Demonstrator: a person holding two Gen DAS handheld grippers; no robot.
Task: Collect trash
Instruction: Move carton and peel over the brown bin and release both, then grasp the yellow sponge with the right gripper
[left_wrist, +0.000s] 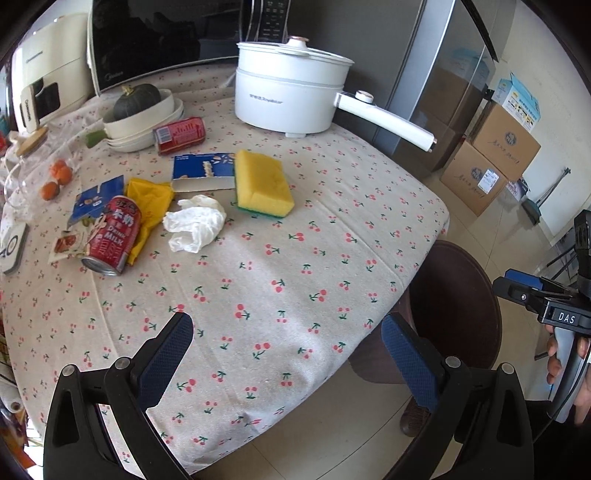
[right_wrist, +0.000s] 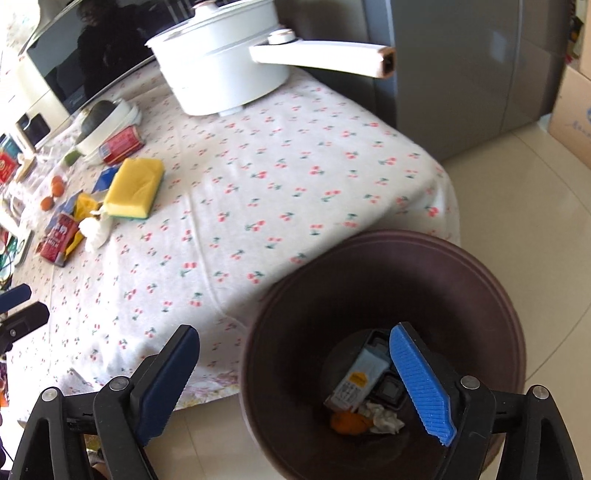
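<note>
A crumpled white tissue (left_wrist: 194, 222) lies on the cherry-print tablecloth (left_wrist: 280, 280), next to a red Drink Milk can (left_wrist: 113, 235) on its side, a yellow wrapper (left_wrist: 149, 206) and torn blue packaging (left_wrist: 96, 198). A second red can (left_wrist: 180, 134) and a blue carton piece (left_wrist: 204, 171) lie further back. My left gripper (left_wrist: 287, 341) is open and empty above the table's near edge. My right gripper (right_wrist: 295, 360) is open and empty over the dark brown trash bin (right_wrist: 480, 295), which holds a small carton (right_wrist: 358, 380), crumpled paper and orange peel.
A yellow sponge (left_wrist: 263, 183) lies by the tissue. A white electric pot (left_wrist: 291, 98) with a long handle stands at the back, with a bowl holding a squash (left_wrist: 136, 101), a microwave and small oranges (left_wrist: 55, 177). Cardboard boxes (left_wrist: 491, 158) stand on the floor.
</note>
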